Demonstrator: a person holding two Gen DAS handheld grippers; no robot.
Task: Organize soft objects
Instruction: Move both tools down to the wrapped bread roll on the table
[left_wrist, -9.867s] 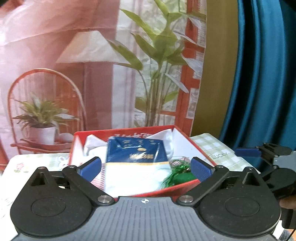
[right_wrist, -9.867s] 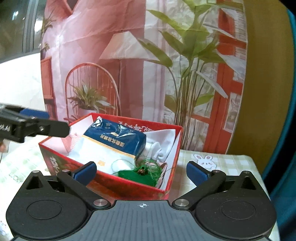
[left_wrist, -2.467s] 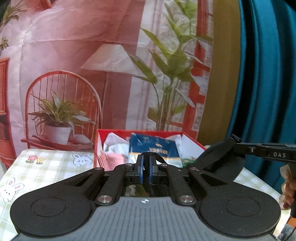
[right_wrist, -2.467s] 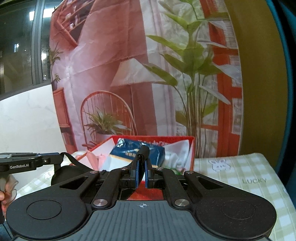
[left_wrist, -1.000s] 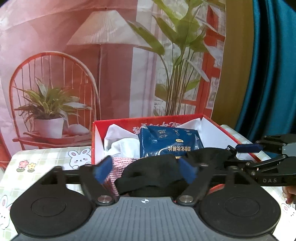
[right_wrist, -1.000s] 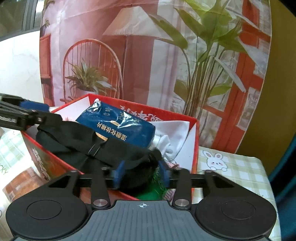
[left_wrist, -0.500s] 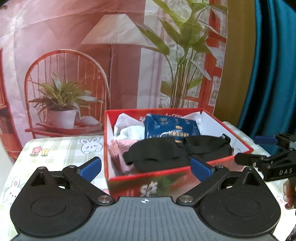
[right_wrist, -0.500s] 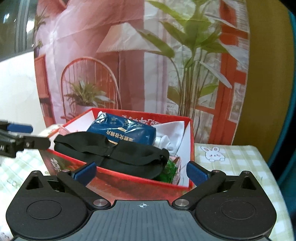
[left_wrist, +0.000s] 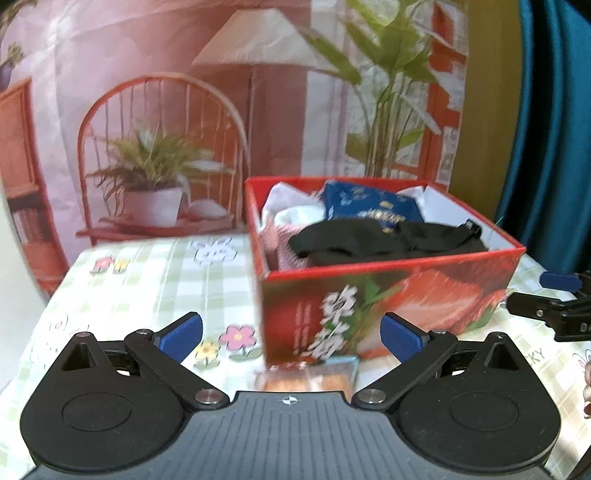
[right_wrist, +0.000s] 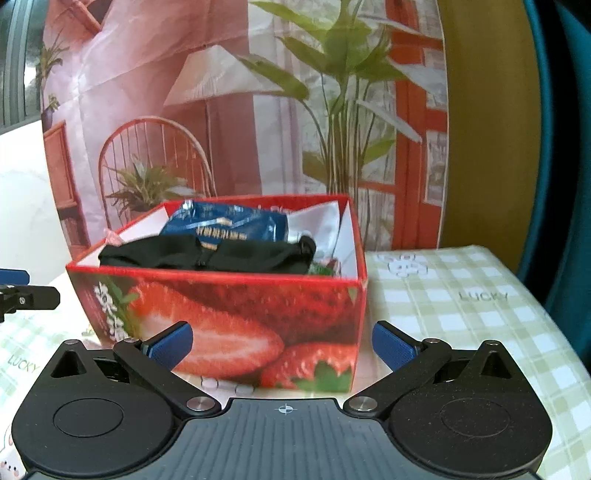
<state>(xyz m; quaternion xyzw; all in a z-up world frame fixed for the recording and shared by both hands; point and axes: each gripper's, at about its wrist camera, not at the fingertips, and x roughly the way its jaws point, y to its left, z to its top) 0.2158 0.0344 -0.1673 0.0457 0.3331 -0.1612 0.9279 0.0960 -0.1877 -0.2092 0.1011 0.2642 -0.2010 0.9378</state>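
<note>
Black fabric (left_wrist: 388, 240) was seen laid inside the red box (right_wrist: 236, 314), both tongs (left_wrist: 291, 332) (right_wrist: 282, 341) spread wide and empty, sorting seemingly near done.

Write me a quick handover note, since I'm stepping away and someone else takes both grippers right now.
Left gripper: open, empty, held in front of the red box.
Right gripper: open, empty, also facing the red box from its strawberry-printed side.
Things: the black soft item lies across the top of the box contents, in front of the blue packet; white cloth and something pink sit at the box's left end. A small flat packet lies on the checked tablecloth in front of the box.
Done: black item is in the box.
Left: probably that small packet, if it counts as soft; nothing else loose is visible.
</note>
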